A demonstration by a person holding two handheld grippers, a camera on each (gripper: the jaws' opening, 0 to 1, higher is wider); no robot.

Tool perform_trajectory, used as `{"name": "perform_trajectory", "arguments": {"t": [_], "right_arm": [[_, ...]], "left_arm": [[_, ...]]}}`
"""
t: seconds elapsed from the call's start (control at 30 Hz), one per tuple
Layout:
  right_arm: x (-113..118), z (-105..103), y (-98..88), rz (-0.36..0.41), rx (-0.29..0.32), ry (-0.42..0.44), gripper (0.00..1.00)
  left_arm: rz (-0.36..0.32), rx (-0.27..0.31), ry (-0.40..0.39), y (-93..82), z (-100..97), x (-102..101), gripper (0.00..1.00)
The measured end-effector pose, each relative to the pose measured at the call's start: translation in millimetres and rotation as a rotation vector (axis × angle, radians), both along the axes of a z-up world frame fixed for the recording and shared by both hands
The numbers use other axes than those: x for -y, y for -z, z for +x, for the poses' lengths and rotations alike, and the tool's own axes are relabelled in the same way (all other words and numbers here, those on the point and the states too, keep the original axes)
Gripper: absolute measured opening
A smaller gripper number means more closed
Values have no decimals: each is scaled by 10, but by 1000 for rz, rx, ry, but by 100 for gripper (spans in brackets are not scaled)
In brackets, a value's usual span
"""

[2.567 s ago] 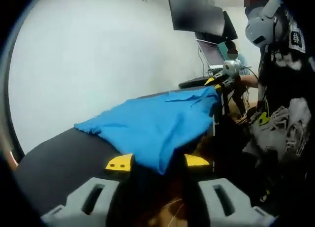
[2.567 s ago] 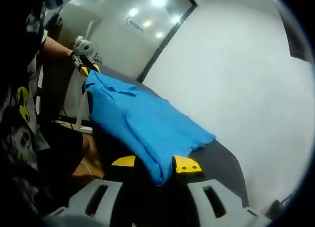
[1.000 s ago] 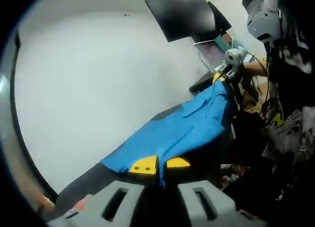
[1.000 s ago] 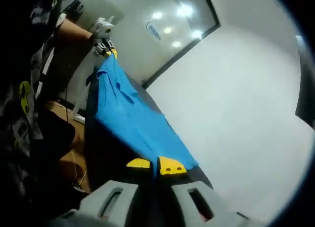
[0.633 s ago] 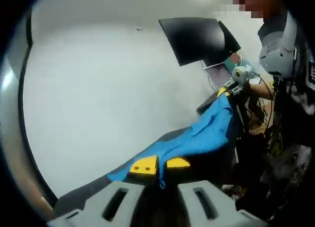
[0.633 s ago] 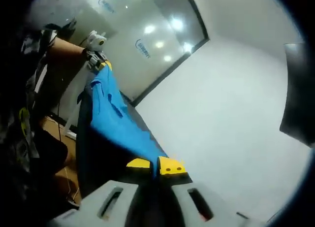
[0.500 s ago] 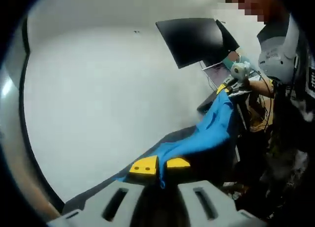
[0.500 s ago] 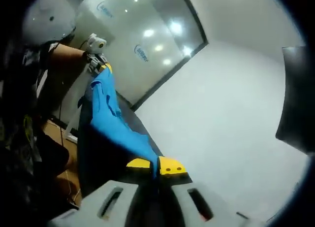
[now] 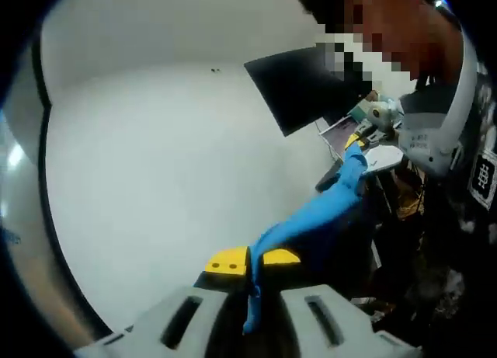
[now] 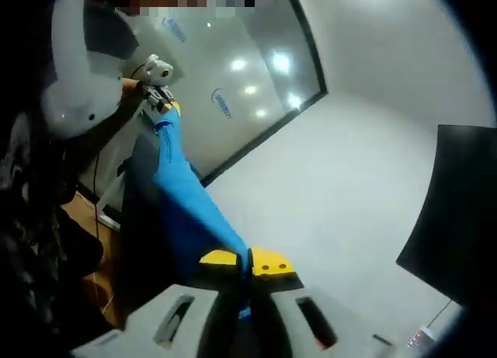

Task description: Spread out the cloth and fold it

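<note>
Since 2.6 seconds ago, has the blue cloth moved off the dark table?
Yes. The blue cloth lay draped on the table then; now it stretches between the left gripper and right gripper, lifted against the white wall.

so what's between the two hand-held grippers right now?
The blue cloth, stretched from the left hand-held gripper to the right hand-held gripper, both shut on it. Both gripper views show it.

Both views face each other along the stretched cloth (image 9: 311, 218).

The cloth (image 9: 311, 218) spans between left tongs (image 9: 252, 258) and right tongs (image 10: 247, 262).
</note>
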State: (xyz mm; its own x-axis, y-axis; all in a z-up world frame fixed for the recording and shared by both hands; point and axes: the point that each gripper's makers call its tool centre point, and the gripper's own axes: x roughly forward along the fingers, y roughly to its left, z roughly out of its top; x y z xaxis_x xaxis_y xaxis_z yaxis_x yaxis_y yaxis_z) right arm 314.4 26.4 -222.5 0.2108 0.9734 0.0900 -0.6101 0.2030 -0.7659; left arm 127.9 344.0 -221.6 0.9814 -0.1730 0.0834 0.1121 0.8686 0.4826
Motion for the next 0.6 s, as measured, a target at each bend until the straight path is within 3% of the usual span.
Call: {"name": "perform_trajectory", "arguments": {"t": [0.13,0.23,0.4,0.53,0.6], "right_arm": [[-95,26,298,-76,-41,1,1],[-199,20,410,-97,-49,-1,1],[-263,49,465,-89,-71,-18,1],[-409,260,392,-29,-105,-15,1],[-508,401,383,6,-153,-8,1]], "left_arm": [[-29,-65,-6,289,72,-44,1],[-12,-102,8,432,140,-11,1],[-11,-123,7,489,257,-64,1],[-41,-134,-2,467,423,-225,1],[-75,-153,-13,491,536,-349,2]]}}
